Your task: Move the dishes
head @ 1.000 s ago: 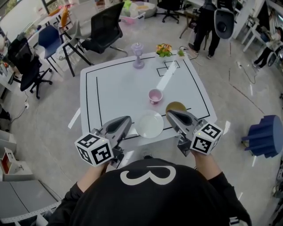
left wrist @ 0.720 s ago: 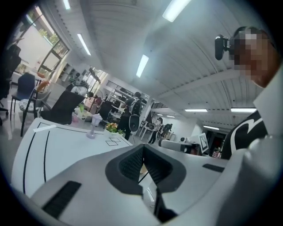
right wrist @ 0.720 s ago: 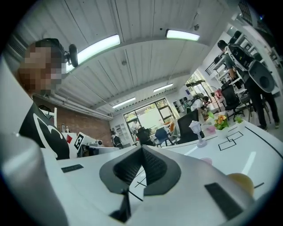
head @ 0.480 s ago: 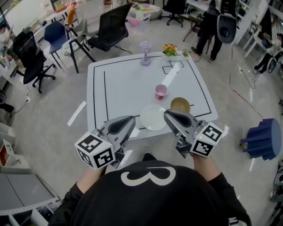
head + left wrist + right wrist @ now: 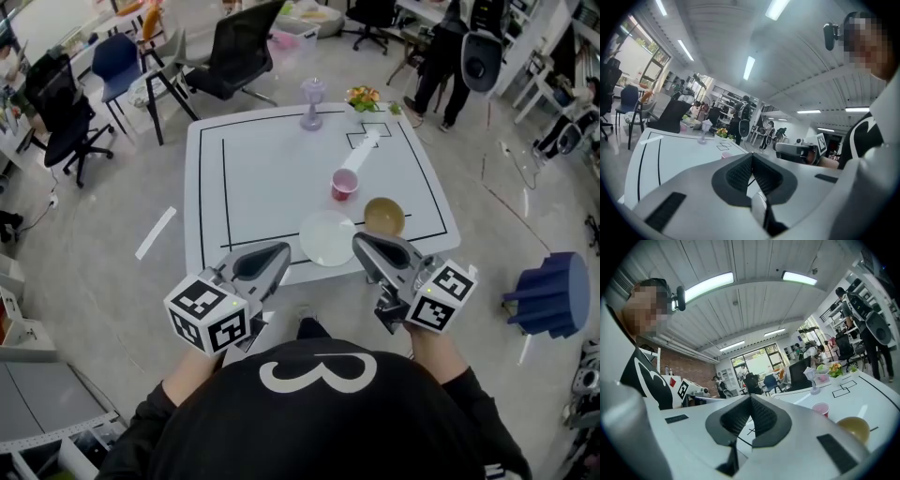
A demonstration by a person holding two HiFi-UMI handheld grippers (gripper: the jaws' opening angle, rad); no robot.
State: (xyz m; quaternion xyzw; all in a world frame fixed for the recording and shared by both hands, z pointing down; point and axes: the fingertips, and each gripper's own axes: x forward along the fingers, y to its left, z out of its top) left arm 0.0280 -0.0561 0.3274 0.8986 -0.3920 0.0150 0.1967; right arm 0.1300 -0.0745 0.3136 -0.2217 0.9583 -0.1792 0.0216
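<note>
L gripper: jaws clenched together, pads meeting, nothing between. R gripper: same, jaws pressed tight, empty. Both in hands of person in black top, tips pointing fwd approx. level, hovering over near edge of white table, clear of all dishes. Marker cubes at rear of each, nearest the body.

Dishes, all on table, none touched:
- White plate: flat, near edge, approx. centre, lying across black border line; sits between the two gripper tips in head view.
- Yellow-brown bowl: upright, just beside plate on its R, directly ahead of R gripper tip.
- Pink cup: upright, beyond plate, near bowl but apart from it, at near end of white strip laid on tabletop.

Other items on table: purple stemmed glass upright at far edge; small flower pot to its R, also at far edge.

Surroundings: black office chair beyond far-L corner, blue chair further L, blue stool-like object on floor to R, standing person in dark clothes at far R. Contents of cup and bowl: not discernible.
</note>
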